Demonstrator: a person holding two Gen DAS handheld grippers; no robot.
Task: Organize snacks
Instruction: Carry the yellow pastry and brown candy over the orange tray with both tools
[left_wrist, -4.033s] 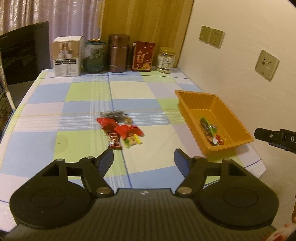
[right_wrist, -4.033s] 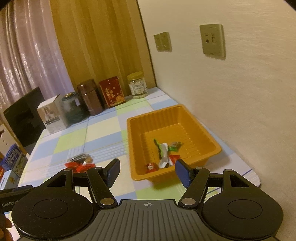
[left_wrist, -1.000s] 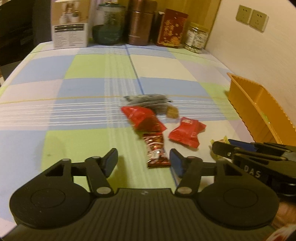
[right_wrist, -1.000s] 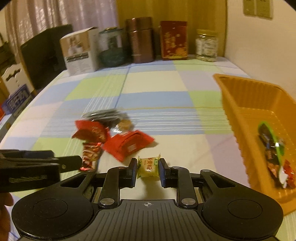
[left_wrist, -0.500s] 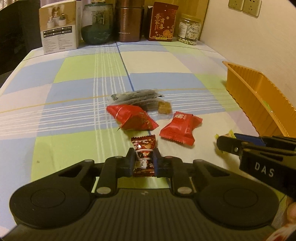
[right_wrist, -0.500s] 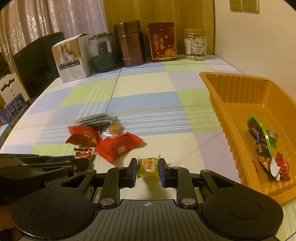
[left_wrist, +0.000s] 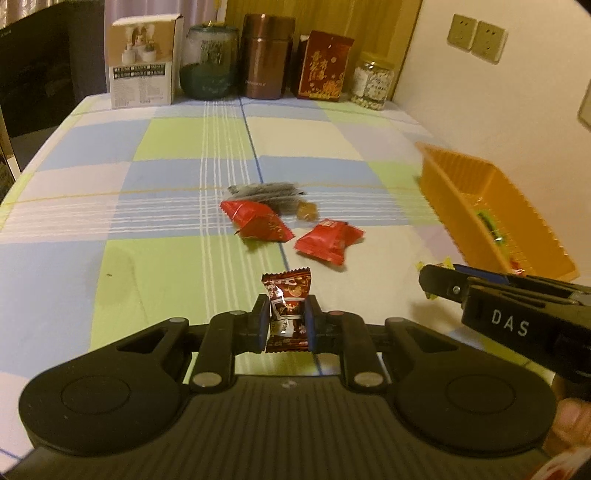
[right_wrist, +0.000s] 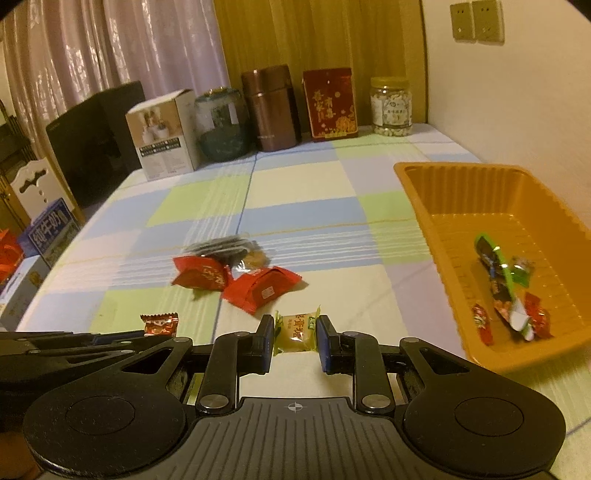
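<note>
Two grippers each gripped a snack above the checked tablecloth (left_wrist: 155, 229): the left gripper (left_wrist: 286, 325) had its jaws clamped on a dark red candy (left_wrist: 287, 295), the right gripper (right_wrist: 295, 341) on a yellow candy (right_wrist: 296, 330). Beyond them lay two red packets (right_wrist: 260, 290) and a dark wrapper (left_wrist: 266, 194). To the right stood the orange tray (right_wrist: 458, 192), several wrapped sweets (right_wrist: 508, 291) inside. Jars and boxes (left_wrist: 325, 66) lined the far edge.

A tray (right_wrist: 454, 184) is set at the table's (right_wrist: 303, 184) right edge, with wrapped snacks (right_wrist: 506, 288) in it. Loose packets (left_wrist: 288, 221) are clustered mid-table, left of the tray. Behind them, a box (left_wrist: 142, 62), jars (left_wrist: 210, 62) and tins (left_wrist: 323, 66) are lined along the far edge.
</note>
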